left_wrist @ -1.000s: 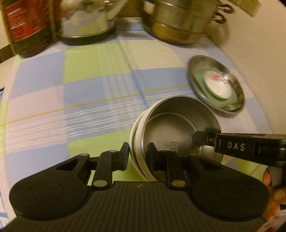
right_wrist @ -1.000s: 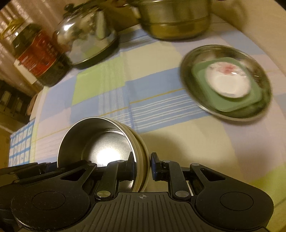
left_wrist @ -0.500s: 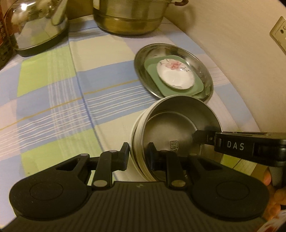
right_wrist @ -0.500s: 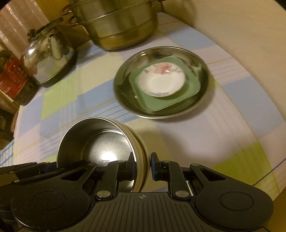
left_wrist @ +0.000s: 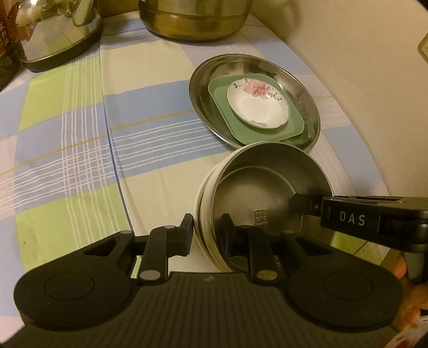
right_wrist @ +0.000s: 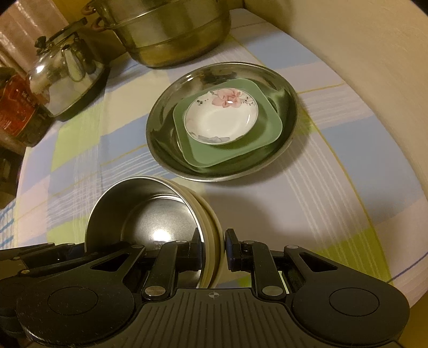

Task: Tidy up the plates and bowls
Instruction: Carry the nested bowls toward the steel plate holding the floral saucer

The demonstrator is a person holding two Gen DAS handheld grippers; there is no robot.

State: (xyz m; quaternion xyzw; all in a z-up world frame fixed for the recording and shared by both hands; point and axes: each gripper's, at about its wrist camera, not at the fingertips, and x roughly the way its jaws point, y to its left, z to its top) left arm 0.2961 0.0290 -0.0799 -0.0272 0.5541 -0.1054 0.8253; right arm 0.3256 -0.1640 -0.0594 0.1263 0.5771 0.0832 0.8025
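The nested bowls (left_wrist: 263, 192) are pinched at opposite rims by the left gripper (left_wrist: 207, 231) and the right gripper (right_wrist: 212, 247), jaws closed on the walls. Beyond, near the tablecloth's (right_wrist: 334, 171) far right edge, the steel plate (right_wrist: 290, 96) carries a green square plate (right_wrist: 267, 135) and a floral dish (right_wrist: 222, 123).

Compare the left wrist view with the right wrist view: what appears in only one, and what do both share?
Left wrist only: the right gripper seen side-on, clamped on the bowl stack. Right wrist only: the kettle's lid knob and handle, the pot's handles. Both: left gripper on the stack, steel plate, green dish, floral saucer.
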